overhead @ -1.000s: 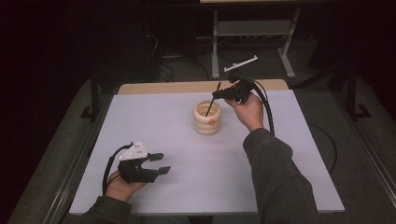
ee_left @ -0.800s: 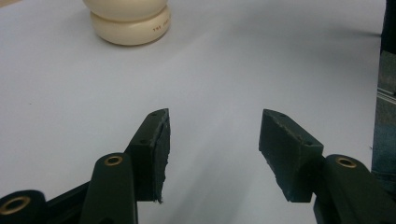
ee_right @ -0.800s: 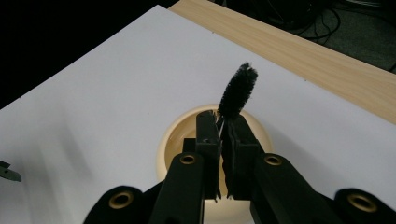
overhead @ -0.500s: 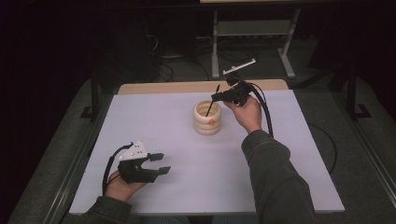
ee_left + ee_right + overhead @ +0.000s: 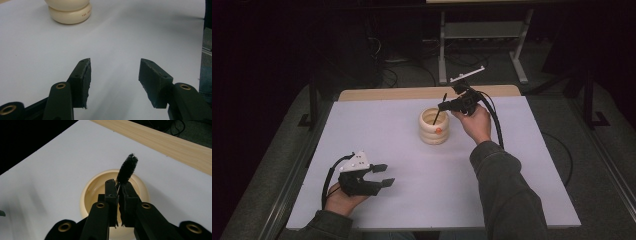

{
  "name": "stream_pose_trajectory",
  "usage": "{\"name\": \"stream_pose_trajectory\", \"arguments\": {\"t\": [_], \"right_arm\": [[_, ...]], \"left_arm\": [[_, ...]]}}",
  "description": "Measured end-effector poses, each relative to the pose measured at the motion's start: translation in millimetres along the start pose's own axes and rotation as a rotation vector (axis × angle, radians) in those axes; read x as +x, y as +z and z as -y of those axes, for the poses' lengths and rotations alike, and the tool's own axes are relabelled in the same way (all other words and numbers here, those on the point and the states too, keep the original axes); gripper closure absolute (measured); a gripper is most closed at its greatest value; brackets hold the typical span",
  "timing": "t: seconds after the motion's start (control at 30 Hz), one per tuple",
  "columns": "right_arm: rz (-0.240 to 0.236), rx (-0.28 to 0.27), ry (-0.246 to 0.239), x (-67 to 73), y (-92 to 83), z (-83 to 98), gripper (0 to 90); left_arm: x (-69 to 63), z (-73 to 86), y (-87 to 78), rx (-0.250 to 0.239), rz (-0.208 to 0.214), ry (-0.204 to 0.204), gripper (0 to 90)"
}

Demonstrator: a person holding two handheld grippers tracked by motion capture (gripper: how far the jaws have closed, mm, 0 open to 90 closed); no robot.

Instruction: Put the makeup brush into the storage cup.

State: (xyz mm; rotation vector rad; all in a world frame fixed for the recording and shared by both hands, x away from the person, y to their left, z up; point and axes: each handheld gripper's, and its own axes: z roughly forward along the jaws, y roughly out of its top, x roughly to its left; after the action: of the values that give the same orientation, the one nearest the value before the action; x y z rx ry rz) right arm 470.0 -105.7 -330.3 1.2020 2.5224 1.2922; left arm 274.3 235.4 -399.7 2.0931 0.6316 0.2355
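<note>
A cream-coloured ribbed vase (image 5: 434,126) stands upright near the middle of the white desk (image 5: 522,175), a little toward the far side, with a small orange mark on its near face. In the left gripper view its rounded base (image 5: 70,12) sits at the far left, carrying tiny red lettering that is too small to read.

The right gripper (image 5: 443,105) hangs just above the vase's right rim, pointing left, with the person's right hand (image 5: 475,122) wrapped around its body and a black cable looping down past the wrist. Its jaws are clenched on a thin black brush (image 5: 438,111) — the stem runs down at a slant into the vase's mouth, while the other end sticks up above the jaws. The right gripper view looks down along the jaws (image 5: 118,195) into the open vase (image 5: 92,192); the bristly black tip of the brush (image 5: 127,168) rises just beyond the pinched pads, and the wire of the stem shows between them. How deep the lower end reaches inside the vase cannot be told.

The left gripper (image 5: 382,175) lies low at the near left of the desk, well apart from the vase, held by the left hand (image 5: 339,200) with its grey plate on top. Its jaws are released — spread apart with bare desk between them, as the left gripper view (image 5: 113,82) shows plainly — and they point right.

A strip of pale wood (image 5: 412,93) runs along the desk's far edge.
</note>
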Motion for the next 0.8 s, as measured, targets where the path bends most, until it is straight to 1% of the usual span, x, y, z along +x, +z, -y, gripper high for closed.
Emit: {"name": "stream_pose_trajectory", "arguments": {"t": [0.07,0.17,0.2,0.33,0.37,0.4,0.43,0.47,0.5,0.53,0.57,0.6,0.63,0.67,0.7,0.77,0.8], "right_arm": [[-0.001,0.001,-0.005,-0.6,1.0,0.4,84.3],[-0.005,0.003,0.001,-0.8,1.8,0.7,84.3],[-0.005,0.000,-0.012,-1.9,3.0,1.3,84.2],[-0.007,0.002,-0.002,-2.0,5.1,2.4,83.3],[-0.006,0.007,0.014,-1.8,5.7,2.7,77.6],[-0.001,0.013,0.018,-4.6,7.7,4.3,74.0],[-0.001,0.013,0.018,-4.6,7.7,4.3,74.0],[0.004,0.013,0.026,-5.2,7.7,5.6,71.8],[-0.001,0.015,0.036,-6.1,7.1,6.6,69.6],[0.003,0.008,0.050,-8.5,6.4,9.2,65.4],[0.003,0.008,0.050,-8.5,6.4,9.2,65.4],[0.004,-0.001,0.050,-11.6,5.4,12.0,63.2],[0.004,-0.001,0.050,-11.6,5.4,12.0,63.2],[0.008,-0.002,0.062,-11.7,4.6,12.8,61.5],[0.016,-0.007,0.066,-13.5,3.1,14.8,59.8],[0.015,-0.011,0.061,-14.5,2.4,15.9,59.4],[0.018,-0.018,0.062,-15.2,0.7,17.8,57.6]], "left_arm": [[0.0,0.1,0.2,-0.001,0.000,0.000,43.3],[0.0,0.0,0.3,0.001,0.000,0.001,43.3],[0.2,0.0,0.0,0.004,-0.001,0.004,43.3],[0.9,-0.1,-0.8,0.012,-0.002,0.012,43.3],[0.5,-0.1,-0.5,0.007,-0.002,0.006,43.3],[0.5,-0.1,-0.7,0.007,-0.002,0.006,43.3],[0.5,-0.1,-0.7,0.007,-0.002,0.006,43.3],[0.2,0.1,-0.6,0.004,-0.002,0.000,43.3],[-0.3,0.2,-0.2,-0.003,-0.002,-0.010,43.3],[-0.4,0.2,-0.2,-0.003,-0.001,-0.013,43.2],[-0.2,0.2,-0.2,-0.002,-0.001,-0.012,43.2],[-0.2,0.2,-0.1,-0.001,-0.001,-0.011,43.2],[0.8,-0.2,-0.1,-0.001,-0.002,0.007,43.2],[0.1,0.0,0.1,0.000,-0.002,-0.003,43.2],[0.4,0.0,0.2,0.003,-0.003,0.002,43.1],[0.2,0.0,0.2,0.008,-0.004,-0.002,43.0],[0.2,0.1,0.3,0.009,-0.004,-0.003,42.3]]}}
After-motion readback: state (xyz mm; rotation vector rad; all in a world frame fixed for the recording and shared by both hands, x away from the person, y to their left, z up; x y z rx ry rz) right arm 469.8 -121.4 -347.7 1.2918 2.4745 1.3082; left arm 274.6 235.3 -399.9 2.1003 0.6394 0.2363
